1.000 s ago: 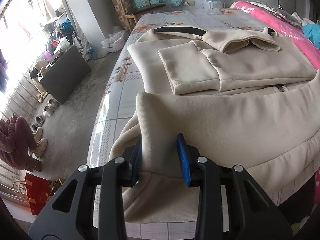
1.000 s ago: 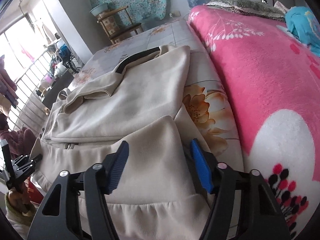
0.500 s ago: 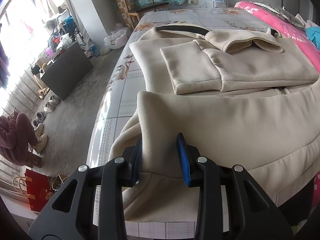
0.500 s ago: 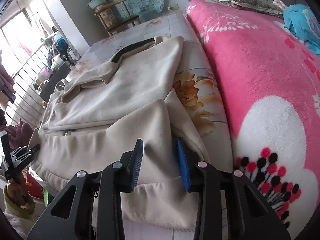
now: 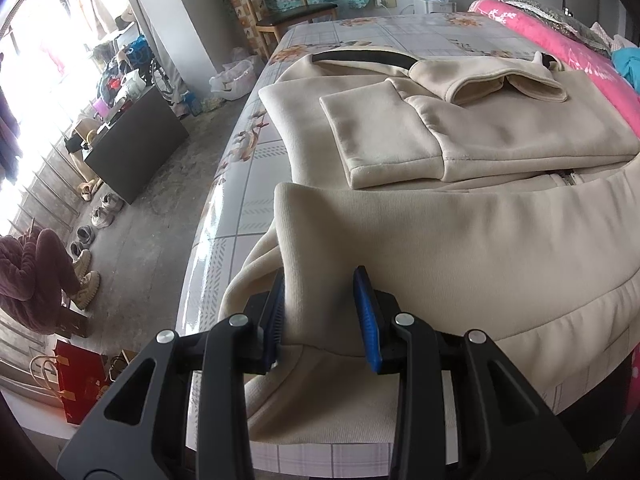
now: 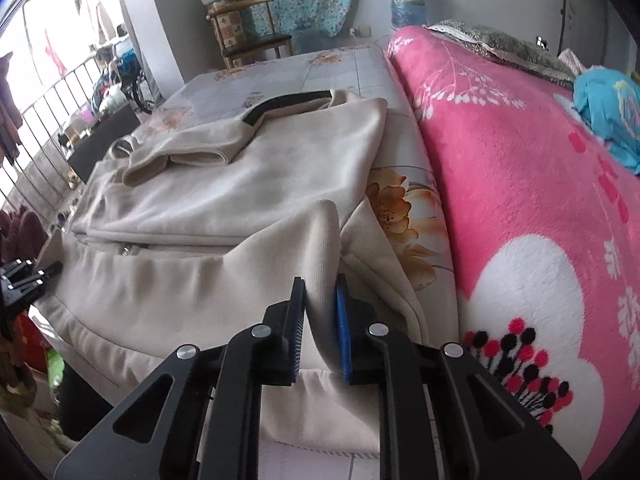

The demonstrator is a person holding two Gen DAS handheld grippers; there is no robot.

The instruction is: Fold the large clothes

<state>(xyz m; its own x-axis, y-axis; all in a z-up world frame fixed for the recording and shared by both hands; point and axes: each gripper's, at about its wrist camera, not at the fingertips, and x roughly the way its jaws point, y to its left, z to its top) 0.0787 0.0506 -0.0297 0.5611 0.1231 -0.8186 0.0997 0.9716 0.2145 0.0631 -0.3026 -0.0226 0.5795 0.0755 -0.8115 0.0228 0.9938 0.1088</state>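
Observation:
A large beige hooded sweatshirt (image 5: 472, 136) lies on the bed with its sleeves folded over the chest and its dark-lined hood toward the far end. Its ribbed bottom hem is lifted off the bed at both near corners. My left gripper (image 5: 320, 304) is shut on the hem's left corner, the cloth bunched between the blue pads. In the right wrist view the sweatshirt (image 6: 248, 184) spreads ahead, and my right gripper (image 6: 320, 316) is closing on the hem's right corner, a fold of cloth pinched between its pads. The left gripper (image 6: 24, 280) shows at that view's left edge.
The bed (image 5: 256, 184) has a glossy floral cover. A pink blanket (image 6: 520, 200) lies along its right side, with a teal cloth (image 6: 608, 116) on it. A dark cabinet (image 5: 136, 144), shoes (image 5: 100, 216) and a red bag (image 5: 80, 380) are on the floor to the left. A person in maroon (image 5: 36, 272) crouches there.
The right gripper's jaws have narrowed from wide open around the hem corner to pinching it, and the corner now stands raised. The left gripper kept its hold in place.

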